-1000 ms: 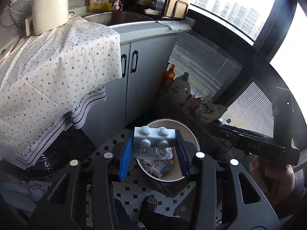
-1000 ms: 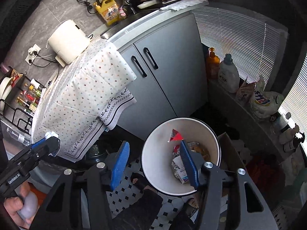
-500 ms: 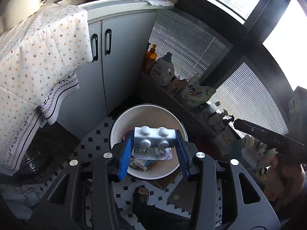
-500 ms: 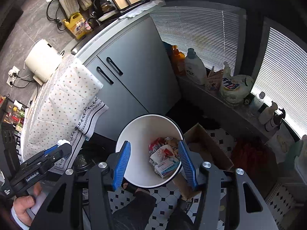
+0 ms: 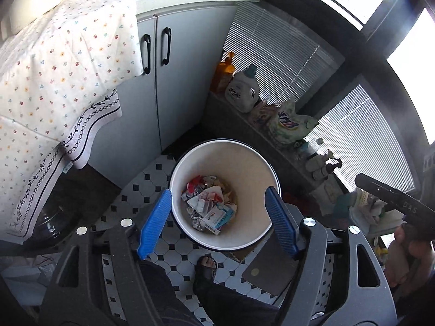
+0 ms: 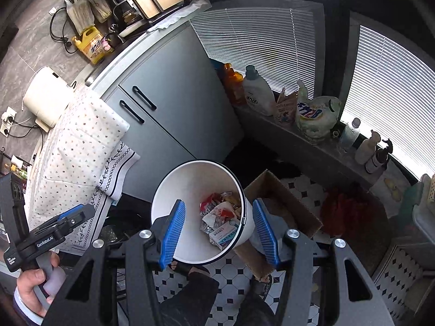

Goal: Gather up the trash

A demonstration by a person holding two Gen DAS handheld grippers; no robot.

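Grey cabinet (image 5: 176, 81) with two black handles at 11 o'clock; floral cloth (image 5: 59, 76) draped at 9 o'clock. White bin (image 5: 255, 179) on checkered floor (image 5: 152, 179), centre of left wrist view, just below cabinet. Cardboard box (image 6: 282, 206) touching bin at 3 o'clock in right wrist view. Detergent bottle (image 5: 243, 89) on ledge, 1 o'clock. Trash pile (image 5: 210, 202) at bin bottom, medicine box (image 5: 218, 217) on top. Left gripper (image 5: 217, 222) above bin, jaws wide apart, empty. Right gripper (image 6: 218, 233) likewise spread, empty, over bin rim.
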